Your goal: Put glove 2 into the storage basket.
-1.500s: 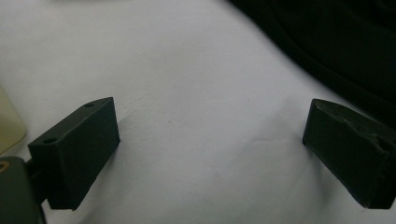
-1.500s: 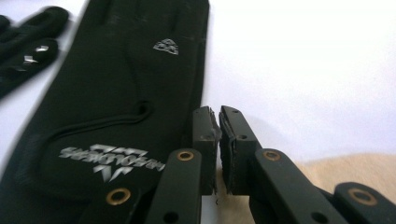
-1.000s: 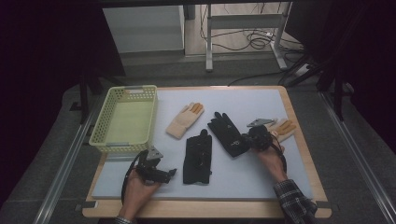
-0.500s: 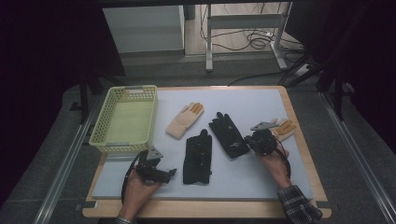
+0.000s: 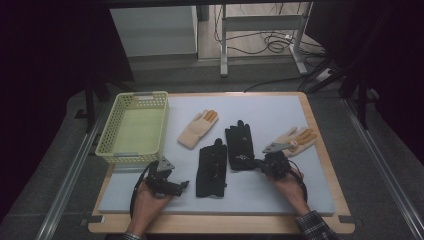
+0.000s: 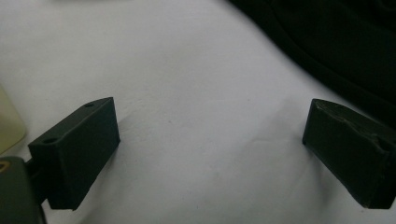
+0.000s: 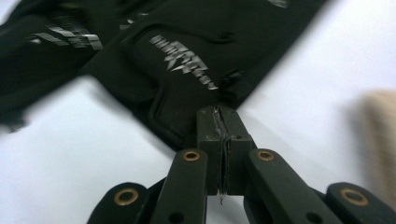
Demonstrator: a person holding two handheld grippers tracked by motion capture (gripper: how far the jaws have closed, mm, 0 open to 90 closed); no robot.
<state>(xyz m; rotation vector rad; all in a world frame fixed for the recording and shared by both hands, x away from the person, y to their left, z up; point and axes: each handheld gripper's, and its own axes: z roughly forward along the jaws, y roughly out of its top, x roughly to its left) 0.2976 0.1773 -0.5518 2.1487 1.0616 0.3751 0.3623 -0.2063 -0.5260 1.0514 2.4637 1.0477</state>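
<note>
Lying near the middle of the worktop, a black glove (image 5: 241,146) stretches with its fingers toward the far edge and its cuff toward the person. The right gripper (image 5: 256,163) sits at that cuff, its jaws pressed flat together; in the right gripper view the closed tips (image 7: 219,122) meet the glove's edge (image 7: 187,70), but whether any fabric is pinched between them I cannot tell. The right hand (image 5: 289,186) reaches in from the near edge behind it.

Just to the left lies a second black glove (image 5: 211,169), closer to the near edge, the two nearly touching. The left gripper (image 5: 176,186) rests low beside this second glove, toward the near left corner, held by the left hand (image 5: 148,204). Its jaws stand wide apart with bare grey mat (image 6: 205,116) between them.

A beige glove with orange fingertips (image 5: 198,128) lies farther back, left of the black pair. Another beige glove (image 5: 296,140) lies toward the right edge, just beyond the right gripper. A pale yellow-green basket (image 5: 134,156) stands along the left edge.
</note>
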